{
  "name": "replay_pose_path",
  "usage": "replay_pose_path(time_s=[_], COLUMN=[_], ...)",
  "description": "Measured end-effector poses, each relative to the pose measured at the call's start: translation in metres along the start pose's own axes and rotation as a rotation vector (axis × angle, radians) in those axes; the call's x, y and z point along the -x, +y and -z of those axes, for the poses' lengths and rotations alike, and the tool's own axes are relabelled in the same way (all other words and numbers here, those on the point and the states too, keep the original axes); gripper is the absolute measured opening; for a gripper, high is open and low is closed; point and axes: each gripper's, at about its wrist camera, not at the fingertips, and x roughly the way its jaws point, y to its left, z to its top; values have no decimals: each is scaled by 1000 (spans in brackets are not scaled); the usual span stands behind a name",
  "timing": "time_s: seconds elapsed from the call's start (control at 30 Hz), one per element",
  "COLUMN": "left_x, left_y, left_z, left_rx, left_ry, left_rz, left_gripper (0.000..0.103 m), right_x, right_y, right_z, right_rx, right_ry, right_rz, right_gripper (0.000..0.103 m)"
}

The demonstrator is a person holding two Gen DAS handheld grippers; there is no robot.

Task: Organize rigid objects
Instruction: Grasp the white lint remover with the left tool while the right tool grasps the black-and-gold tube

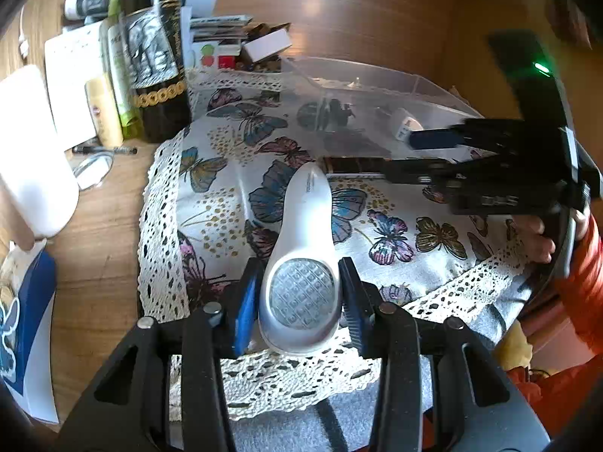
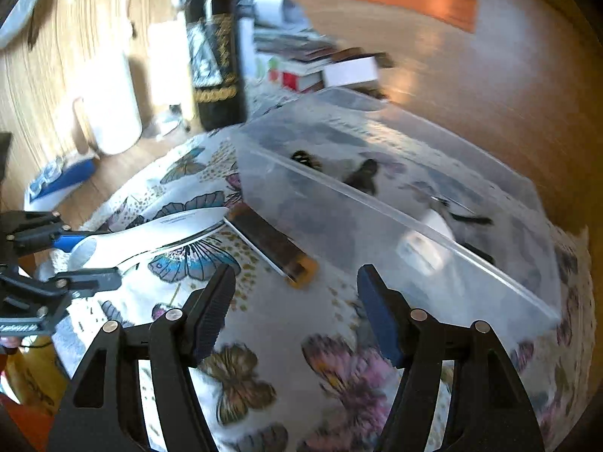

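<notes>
A white handheld device with a round grille (image 1: 301,293) lies on the butterfly cloth (image 1: 226,173), and my left gripper (image 1: 299,301) is shut on its wide end. Seen from the right wrist, the device (image 2: 169,226) points toward a flat brown bar with an orange end (image 2: 275,245), and the left gripper (image 2: 90,260) is at the left edge. My right gripper (image 2: 296,286) stands open with nothing gripped; the bar's near end lies just ahead of its fingertips. From the left wrist, the right gripper (image 1: 401,156) comes in from the right beside the bar (image 1: 354,165).
A clear plastic box (image 2: 377,203) holding a white charger (image 2: 422,241) and small dark items stands behind the bar. A dark wine bottle (image 1: 158,56), tubes, a white jug (image 1: 34,150), stacked boxes (image 1: 233,41) and a pen (image 1: 105,149) crowd the wooden table's left. A hand in an orange sleeve (image 1: 580,271) holds the right gripper.
</notes>
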Motion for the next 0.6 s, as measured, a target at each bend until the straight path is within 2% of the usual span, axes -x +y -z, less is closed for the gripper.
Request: replay_pose_path(time_s=[0.17, 0.27, 0.3, 0.5, 0.6], left_x=[-13, -16, -16, -9, -1], left_y=[-6, -6, -6, -7, -9], left_z=[0, -2, -1, -4, -10], left_rx=[-24, -20, -20, -7, -1], left_ry=[4, -12, -19, -30, -51], left_rz=[-28, -35, -46, -60, -60], left_gripper=[45, 44, 40, 39, 39], right_x=[-25, -34, -35, -20, -8], right_y=[9, 13, 14, 10, 1], right_z=[-13, -16, -15, 0, 14], right_rx=[58, 75, 80, 75, 32], right_ry=[61, 83, 89, 80, 69], right_rz=[-21, -29, -29, -51, -54], right_gripper=[51, 40, 34, 22, 21])
